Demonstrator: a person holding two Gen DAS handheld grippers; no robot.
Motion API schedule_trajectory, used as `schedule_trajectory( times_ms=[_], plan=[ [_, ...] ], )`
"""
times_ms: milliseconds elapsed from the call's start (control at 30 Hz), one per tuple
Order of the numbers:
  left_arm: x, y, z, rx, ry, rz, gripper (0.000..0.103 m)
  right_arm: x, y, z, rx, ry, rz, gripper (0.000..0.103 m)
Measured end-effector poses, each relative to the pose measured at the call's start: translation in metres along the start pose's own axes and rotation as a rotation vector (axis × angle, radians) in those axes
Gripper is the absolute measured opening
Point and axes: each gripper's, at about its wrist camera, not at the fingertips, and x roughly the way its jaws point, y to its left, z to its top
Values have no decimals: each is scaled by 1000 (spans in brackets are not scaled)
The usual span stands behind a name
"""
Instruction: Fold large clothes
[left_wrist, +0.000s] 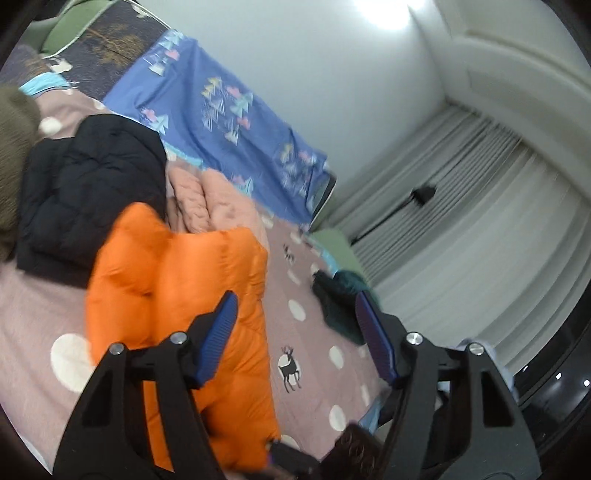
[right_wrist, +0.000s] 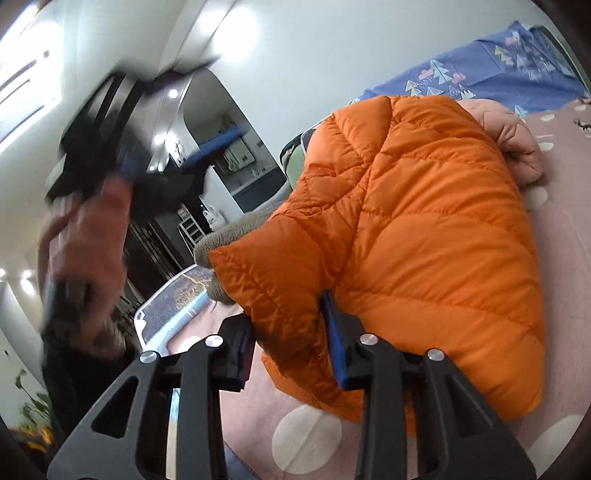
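Note:
An orange quilted down jacket (left_wrist: 177, 295) lies folded on the pink dotted bedspread (left_wrist: 317, 354). My left gripper (left_wrist: 295, 317) is open and empty, held above the jacket's right edge. In the right wrist view the jacket (right_wrist: 424, 229) fills the middle, and a fold of its near edge sits between the blue pads of my right gripper (right_wrist: 288, 325), which grips it. The left gripper (right_wrist: 155, 155) shows blurred at upper left there, in a hand, jaws apart.
A black puffer jacket (left_wrist: 88, 192), a pink quilted garment (left_wrist: 207, 199) and an olive fleece (left_wrist: 14, 147) lie beyond the orange one. A dark green garment (left_wrist: 340, 295) lies at the bed's far edge. A blue patterned sheet (left_wrist: 221, 110) covers the headboard side.

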Motion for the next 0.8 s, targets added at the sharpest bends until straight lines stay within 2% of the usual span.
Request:
schedule_trajectory(
  times_ms=[133,233,267,300,367,433,533,600,667,700,800],
  plan=[
    [67,-8,2,82,132,150,66,9,4,-3,-35,27,-24,35],
    [118,18,-1,99,246,312,64,22,-8,-6,-18,65,-11,36],
    [127,28,-1,100,257,353,60,25,-12,-7,-7,78,-3,35],
    [131,40,-2,97,262,384,53,30,-16,-6,3,92,5,35],
    [132,65,2,54,256,372,48,35,-20,-8,5,112,8,34],
    [121,87,7,-10,231,320,47,40,-20,-7,-9,133,7,34],
    [106,102,9,-17,194,327,47,44,-17,-2,-20,165,15,35],
    [99,115,6,-27,186,307,46,38,-16,6,-1,175,59,35],
    [94,121,3,-36,187,278,46,24,-13,16,10,126,124,35],
    [92,124,3,-33,188,269,47,9,-10,26,-12,55,161,35],
    [91,129,5,-61,194,232,47,0,-11,52,-25,-33,125,34]
  ],
)
